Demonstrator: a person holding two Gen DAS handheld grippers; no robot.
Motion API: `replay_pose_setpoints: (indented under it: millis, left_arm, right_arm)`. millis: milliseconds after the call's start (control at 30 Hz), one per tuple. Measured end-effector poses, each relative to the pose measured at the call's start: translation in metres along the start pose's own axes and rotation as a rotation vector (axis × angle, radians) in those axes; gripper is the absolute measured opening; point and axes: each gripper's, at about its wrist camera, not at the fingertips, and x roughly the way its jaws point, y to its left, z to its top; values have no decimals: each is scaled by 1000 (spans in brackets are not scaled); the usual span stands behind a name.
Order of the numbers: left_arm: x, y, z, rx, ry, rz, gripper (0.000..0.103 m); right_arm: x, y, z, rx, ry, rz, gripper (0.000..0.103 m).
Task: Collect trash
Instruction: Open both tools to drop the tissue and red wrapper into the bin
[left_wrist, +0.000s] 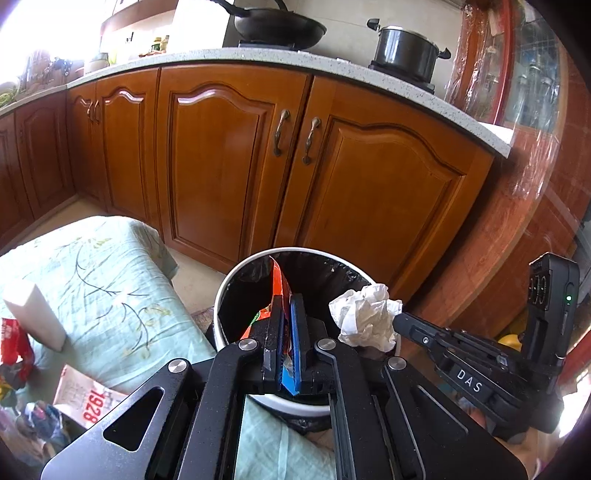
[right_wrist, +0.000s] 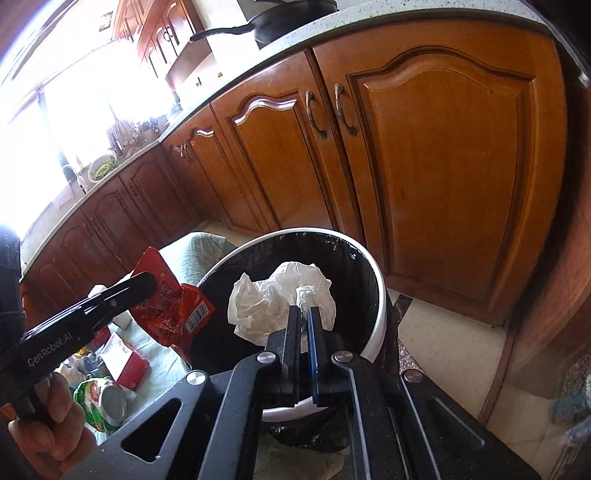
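Note:
A white round bin (left_wrist: 225, 291) with a black liner stands on the floor by the wooden cabinets; it also shows in the right wrist view (right_wrist: 380, 310). My left gripper (left_wrist: 286, 306) is shut on a red snack wrapper (left_wrist: 279, 284) and holds it over the bin's left side; the wrapper shows in the right wrist view (right_wrist: 170, 306). My right gripper (right_wrist: 303, 312) is shut on a crumpled white tissue (right_wrist: 273, 295) over the bin's opening; the tissue also shows in the left wrist view (left_wrist: 365, 314).
A table with a pale green cloth (left_wrist: 110, 273) is left of the bin, holding a white block (left_wrist: 33, 314), a red packet (left_wrist: 13, 347), a red and white box (right_wrist: 125, 360) and a green lidded cup (right_wrist: 101, 402). Cabinets (left_wrist: 221, 147) stand behind.

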Motion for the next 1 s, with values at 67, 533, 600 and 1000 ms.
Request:
replay_pose_setpoints:
  millis: [67,533,600,1000]
  left_arm:
    - [8,-2,-1,10,14,-3,3]
    - [-1,6,-15,-17,30,9,65]
    - [-9,12,-23,-29,32,15,67]
    - [-85,64,-72,-142,0,117,69]
  right_arm:
    - [5,-2,0,-3,8,-7,5]
    - [-10,3,-10,45,-32,29,80]
    - [-14,7,-14,53,-44,44,90]
    - [-29,63,-44,47,-8,173,97]
